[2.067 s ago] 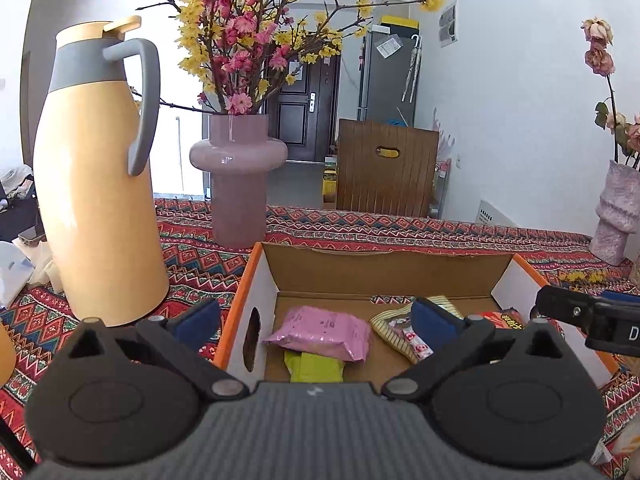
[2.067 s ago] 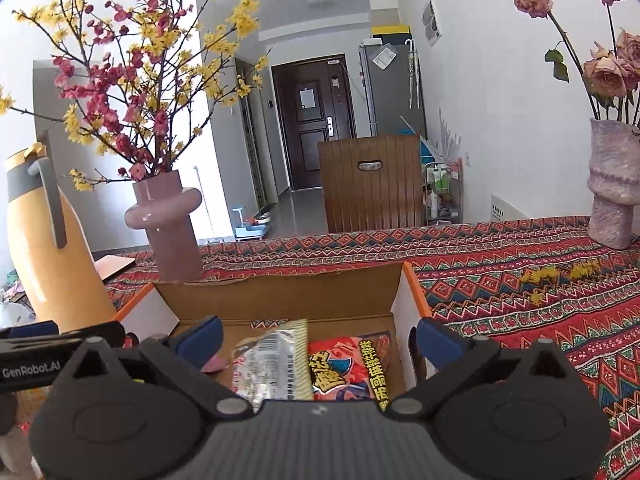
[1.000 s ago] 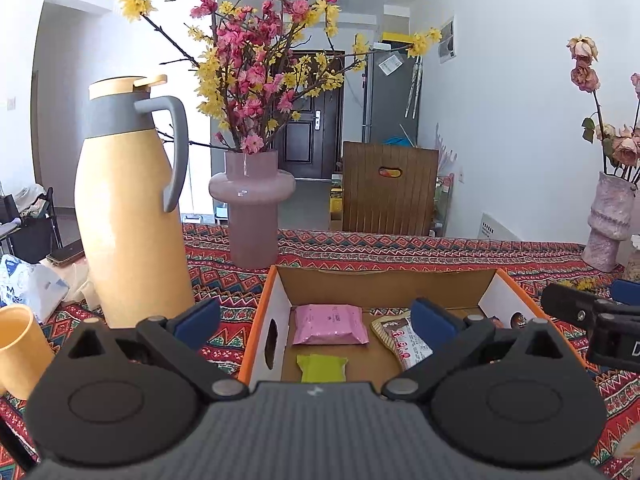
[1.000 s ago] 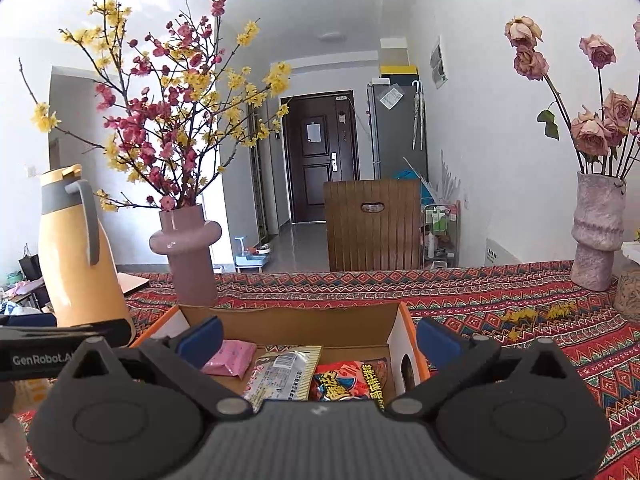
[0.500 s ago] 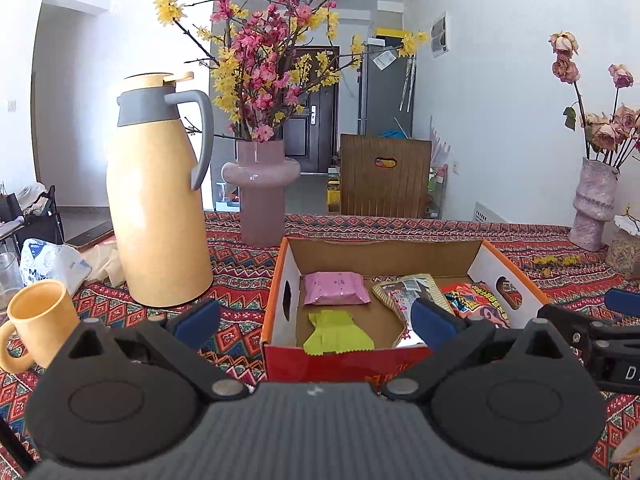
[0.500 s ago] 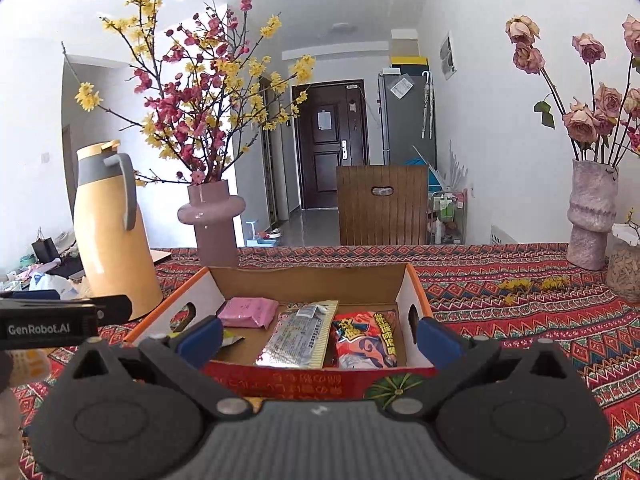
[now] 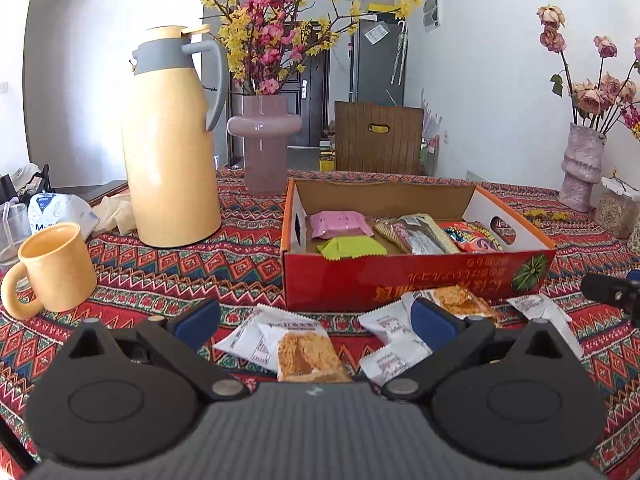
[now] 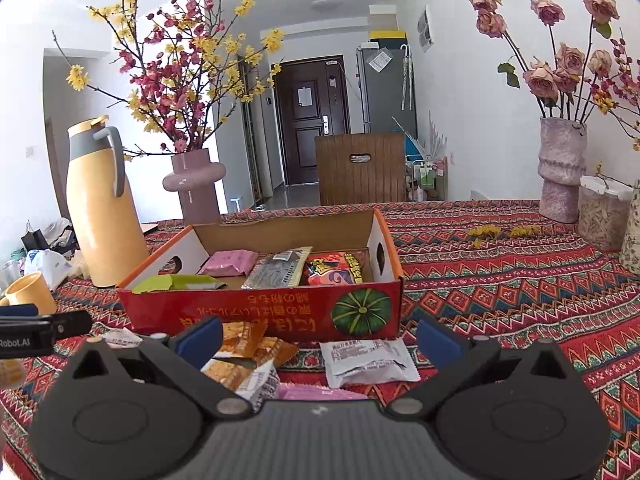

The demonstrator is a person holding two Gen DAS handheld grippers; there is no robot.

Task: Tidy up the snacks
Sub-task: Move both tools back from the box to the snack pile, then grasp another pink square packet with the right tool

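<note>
A red cardboard box point(image 7: 416, 276) point(image 8: 264, 316) stands on the patterned tablecloth. It holds a pink packet point(image 7: 340, 224), a green packet point(image 7: 352, 247), a striped packet point(image 7: 416, 234) and a red packet point(image 7: 472, 238). Several loose snack packets lie in front of the box, among them a cake bar point(image 7: 304, 354) and a white packet point(image 8: 366, 360). My left gripper point(image 7: 314, 322) is open and empty above the loose packets. My right gripper point(image 8: 320, 336) is open and empty above them too.
A yellow thermos jug point(image 7: 170, 140), a yellow mug point(image 7: 52, 266) and a pink flower vase point(image 7: 264, 140) stand left of the box. A rose vase point(image 8: 560, 168) and a jar point(image 8: 604, 212) stand at the right. A wooden chair point(image 8: 360, 172) is behind the table.
Both grippers have drawn back from over the box toward the near table edge. The box front and the loose packets before it have come into view.
</note>
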